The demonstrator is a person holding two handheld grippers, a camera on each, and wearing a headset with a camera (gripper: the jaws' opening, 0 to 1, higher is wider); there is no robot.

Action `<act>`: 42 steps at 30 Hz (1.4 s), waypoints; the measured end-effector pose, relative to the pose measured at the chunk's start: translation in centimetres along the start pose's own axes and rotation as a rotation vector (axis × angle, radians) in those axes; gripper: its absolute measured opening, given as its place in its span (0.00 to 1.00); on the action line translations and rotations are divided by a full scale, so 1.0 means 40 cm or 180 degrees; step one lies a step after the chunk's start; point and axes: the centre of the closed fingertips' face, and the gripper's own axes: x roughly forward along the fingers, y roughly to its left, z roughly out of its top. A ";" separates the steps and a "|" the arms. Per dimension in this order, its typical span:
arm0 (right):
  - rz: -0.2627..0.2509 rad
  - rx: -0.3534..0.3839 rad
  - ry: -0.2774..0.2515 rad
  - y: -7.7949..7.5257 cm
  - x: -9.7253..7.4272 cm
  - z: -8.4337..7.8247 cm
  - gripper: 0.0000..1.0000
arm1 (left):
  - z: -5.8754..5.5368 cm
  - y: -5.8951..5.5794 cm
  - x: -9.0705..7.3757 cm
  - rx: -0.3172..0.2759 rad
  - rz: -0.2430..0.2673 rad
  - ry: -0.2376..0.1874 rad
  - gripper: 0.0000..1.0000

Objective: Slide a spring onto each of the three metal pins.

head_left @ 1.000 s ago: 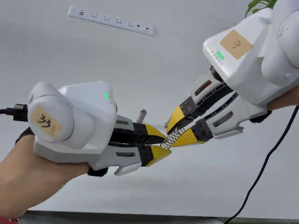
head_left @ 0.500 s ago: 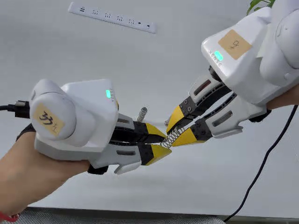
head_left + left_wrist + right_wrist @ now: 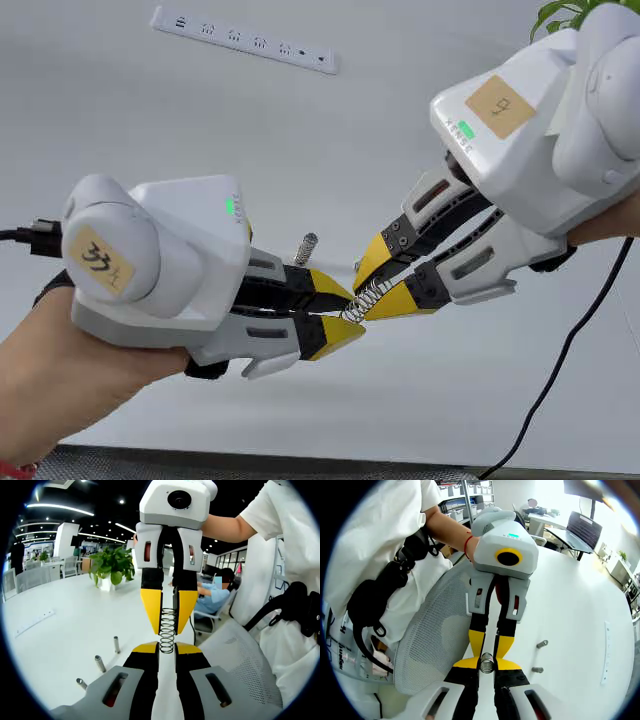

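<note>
A small steel spring (image 3: 368, 294) hangs in the air between both grippers. My left gripper (image 3: 357, 312) pinches its lower end, and my right gripper (image 3: 364, 298) grips it from the upper right. In the left gripper view the spring (image 3: 167, 622) runs up from my left gripper (image 3: 167, 649) into the yellow fingers (image 3: 151, 611) of the right one. In the right gripper view the spring (image 3: 486, 663) shows end-on between my right gripper's (image 3: 486, 665) tips. Three metal pins (image 3: 116, 644) (image 3: 100, 663) (image 3: 81, 683) stand bare on the white table (image 3: 60, 645). One pin (image 3: 305, 247) rises behind the left gripper.
A white power strip (image 3: 245, 42) lies at the table's far side and a potted plant (image 3: 565, 12) at the far right. A black cable (image 3: 570, 350) trails from the right gripper. A grey mesh chair (image 3: 240, 650) and a person in white stand beside the table.
Both grippers keep hold of the spring. The right gripper has edged slightly down and left, bringing the spring closer into the left gripper's tips.
</note>
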 end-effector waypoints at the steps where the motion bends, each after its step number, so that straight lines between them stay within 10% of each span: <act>1: -0.0011 0.0009 -0.0012 -0.002 -0.002 0.001 0.06 | -0.001 0.001 -0.001 0.0002 0.0005 0.0007 0.09; 20: -0.0260 0.0198 -0.0059 -0.034 -0.053 -0.023 0.06 | -0.029 0.034 -0.055 0.0014 0.0196 0.0074 0.24; 42: -0.0642 0.0615 0.0229 -0.140 -0.075 -0.154 0.06 | -0.103 0.137 -0.180 -0.0052 0.0645 0.0149 0.58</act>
